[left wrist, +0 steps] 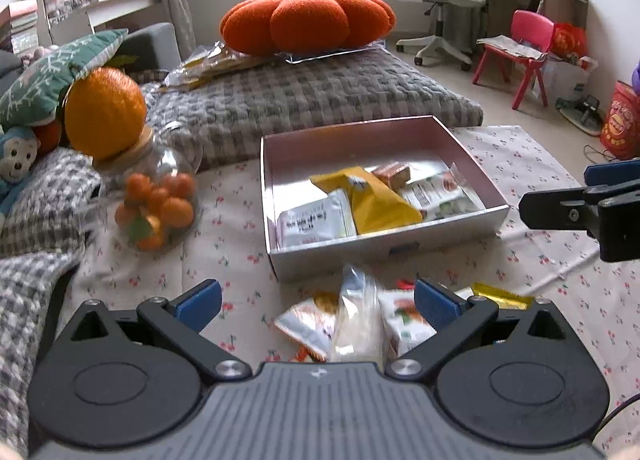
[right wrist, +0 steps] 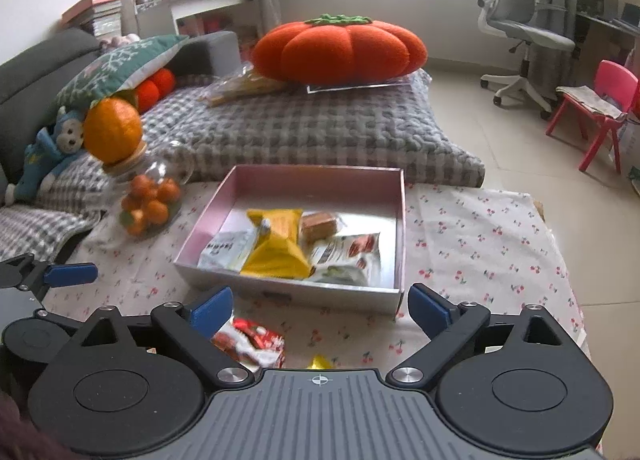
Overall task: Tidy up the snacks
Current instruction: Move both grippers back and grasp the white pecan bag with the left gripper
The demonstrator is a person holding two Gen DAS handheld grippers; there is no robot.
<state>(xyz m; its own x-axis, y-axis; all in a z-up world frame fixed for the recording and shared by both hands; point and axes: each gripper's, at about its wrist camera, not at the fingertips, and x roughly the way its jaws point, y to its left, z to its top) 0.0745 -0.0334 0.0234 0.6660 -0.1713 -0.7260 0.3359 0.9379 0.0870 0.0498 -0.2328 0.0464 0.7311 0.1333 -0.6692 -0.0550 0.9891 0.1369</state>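
Note:
A pink-lined open box sits on the cherry-print cloth and holds several snack packets, among them a yellow bag. Loose snack packets lie in a heap in front of the box, between the fingers of my open left gripper. A red packet lies just before my open right gripper, by its left finger. The right gripper shows at the right edge of the left wrist view. Both grippers hold nothing.
A glass jar of small oranges with an orange-ball lid stands left of the box. Behind are a grey checked cushion, a pumpkin pillow and soft toys. An office chair and a pink chair stand on the floor to the right.

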